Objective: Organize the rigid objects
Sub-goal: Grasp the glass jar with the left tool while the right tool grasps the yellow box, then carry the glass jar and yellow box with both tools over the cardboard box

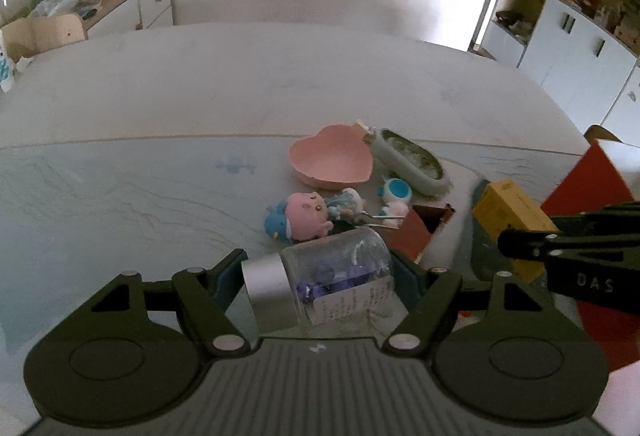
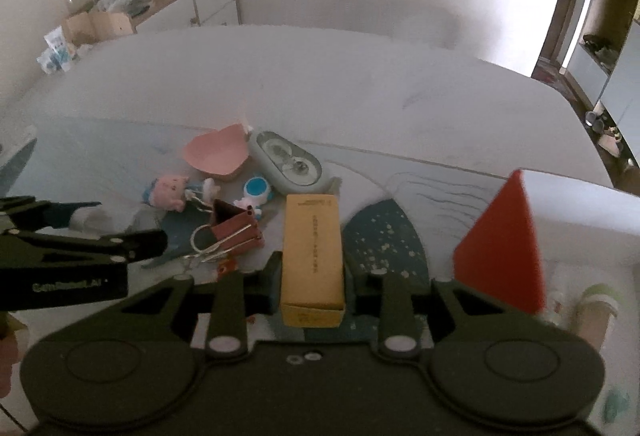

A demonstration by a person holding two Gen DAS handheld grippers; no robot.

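Observation:
My left gripper [image 1: 320,272] is shut on a glass jar [image 1: 340,276] with a silver lid and purple beads inside; the jar lies sideways between the fingers. My right gripper [image 2: 312,276] is shut on a yellow box [image 2: 313,256] and shows at the right edge of the left wrist view [image 1: 528,240]. On the table lie a pink heart-shaped dish [image 1: 330,160], a grey-green oval case [image 1: 412,160], small toy figures [image 1: 308,216], a blue-and-white figure [image 2: 256,192] and a brown binder clip [image 2: 234,226].
A red box flap [image 2: 504,236] stands at the right. The left gripper's body [image 2: 80,256] reaches in from the left of the right wrist view. A cabinet [image 1: 152,0] with clutter stands far left; shelves [image 1: 580,16] stand far right.

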